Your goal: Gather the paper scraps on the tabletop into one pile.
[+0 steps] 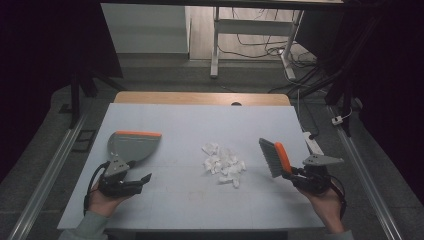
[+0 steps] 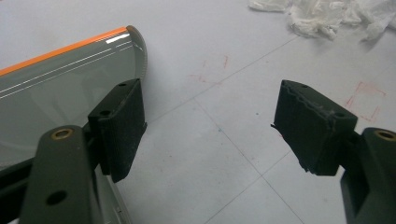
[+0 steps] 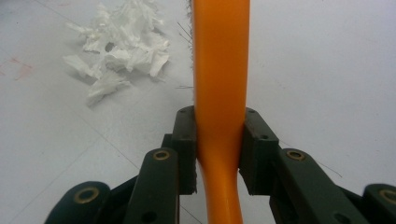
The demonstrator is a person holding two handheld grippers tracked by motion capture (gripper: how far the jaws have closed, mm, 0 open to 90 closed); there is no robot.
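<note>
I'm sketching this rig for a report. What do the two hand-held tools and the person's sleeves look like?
Both tools are black. The left tool and right tool each carry a grey three-cornered plate on top and trail a black cable. Up close, the jaws end in blocky black pads on arms with brass-coloured rivets. The sleeves look pale grey-green.

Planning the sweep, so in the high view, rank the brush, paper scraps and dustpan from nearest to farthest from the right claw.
1. Brush: clamped in the right claw, table's right side.
2. Paper scraps: mid-table, left of the brush.
3. Dustpan: far left, beside the left claw.
</note>
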